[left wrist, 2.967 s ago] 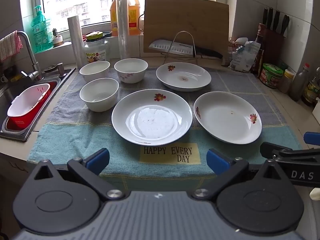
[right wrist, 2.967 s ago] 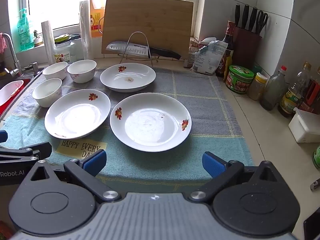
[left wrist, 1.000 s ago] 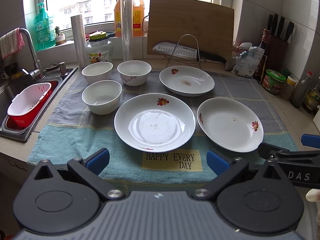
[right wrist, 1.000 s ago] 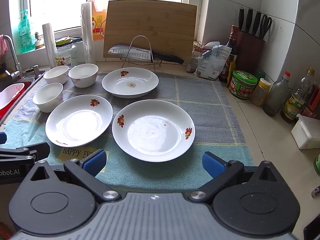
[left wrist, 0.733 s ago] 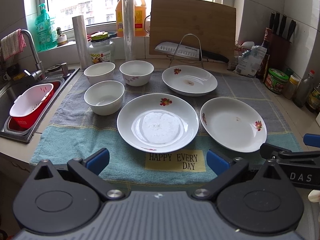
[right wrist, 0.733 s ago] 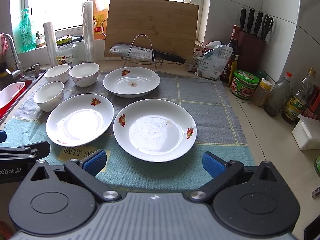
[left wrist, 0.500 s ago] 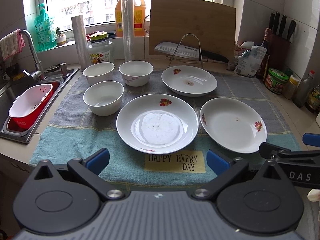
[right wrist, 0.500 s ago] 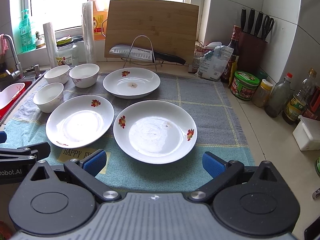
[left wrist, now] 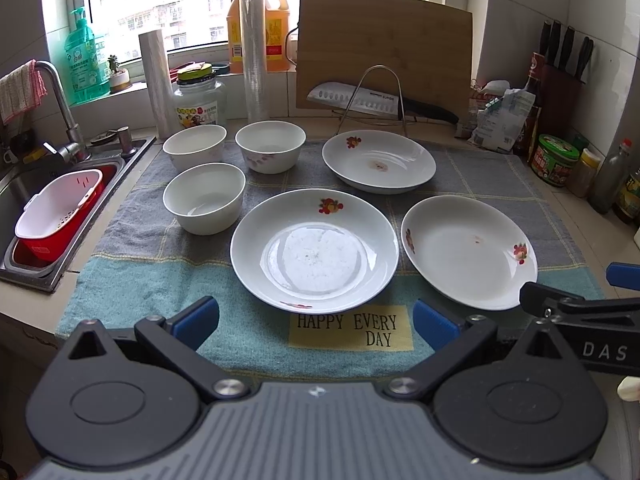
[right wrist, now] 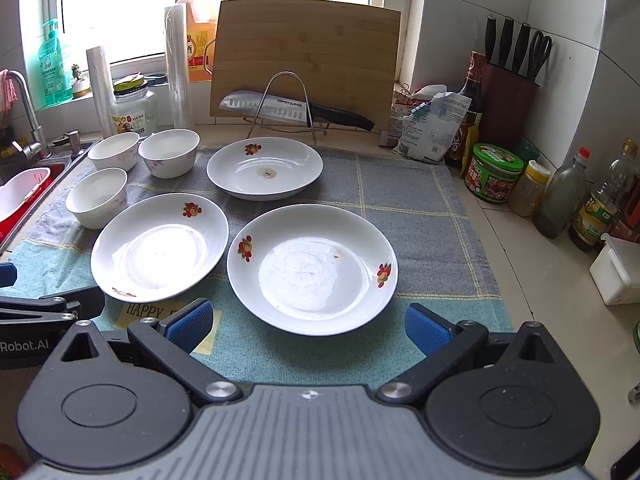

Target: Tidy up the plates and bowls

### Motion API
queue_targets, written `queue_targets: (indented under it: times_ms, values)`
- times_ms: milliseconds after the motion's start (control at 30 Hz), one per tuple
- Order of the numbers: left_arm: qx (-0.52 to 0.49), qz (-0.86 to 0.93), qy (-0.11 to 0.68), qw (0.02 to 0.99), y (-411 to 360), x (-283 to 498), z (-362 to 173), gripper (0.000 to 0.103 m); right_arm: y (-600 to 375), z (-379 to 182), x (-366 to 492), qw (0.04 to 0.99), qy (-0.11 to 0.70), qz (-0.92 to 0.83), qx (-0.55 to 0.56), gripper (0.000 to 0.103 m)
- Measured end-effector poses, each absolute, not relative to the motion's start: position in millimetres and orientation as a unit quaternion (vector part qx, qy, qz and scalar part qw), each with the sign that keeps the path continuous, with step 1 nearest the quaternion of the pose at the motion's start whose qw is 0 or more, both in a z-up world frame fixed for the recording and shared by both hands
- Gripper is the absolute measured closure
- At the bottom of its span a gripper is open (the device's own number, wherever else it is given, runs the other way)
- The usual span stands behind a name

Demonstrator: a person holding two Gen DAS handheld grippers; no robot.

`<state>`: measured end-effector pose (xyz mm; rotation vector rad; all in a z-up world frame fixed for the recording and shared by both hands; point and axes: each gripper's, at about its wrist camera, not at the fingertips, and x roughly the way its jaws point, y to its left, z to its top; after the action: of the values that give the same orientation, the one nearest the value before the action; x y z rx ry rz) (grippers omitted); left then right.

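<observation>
Left gripper (left wrist: 316,320): jaws wide, empty, hovering before middle plate (left wrist: 314,250).
Right gripper (right wrist: 307,326): wide apart, empty, before right plate (right wrist: 312,268).

Both views shifted slightly; dishes unmoved.

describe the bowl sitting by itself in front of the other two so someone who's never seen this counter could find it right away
Start at the sink on the left and move onto the towel beside it. Three white bowls cluster at its far left corner. The one you want sits nearest the viewer, plain white, beside the middle plate; the other two stand behind it.
</observation>
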<state>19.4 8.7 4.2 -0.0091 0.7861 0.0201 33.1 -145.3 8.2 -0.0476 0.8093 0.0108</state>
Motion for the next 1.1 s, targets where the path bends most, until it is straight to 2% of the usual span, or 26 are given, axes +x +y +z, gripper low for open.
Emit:
queue_targets:
  times_ms: [600, 1100]
  values:
    - [0.009, -0.024, 0.353, 0.935, 9.0, 30.6, -11.8, 0.001, -160.5, -12.7, 37.2, 0.932, 0.358, 0.049, -0.031, 0.0]
    - [0.004, -0.075, 0.372, 0.925, 9.3, 51.6, -34.6, 0.001, -182.8, -95.9, 54.6, 0.906, 0.416, 0.063, -0.041, 0.0]
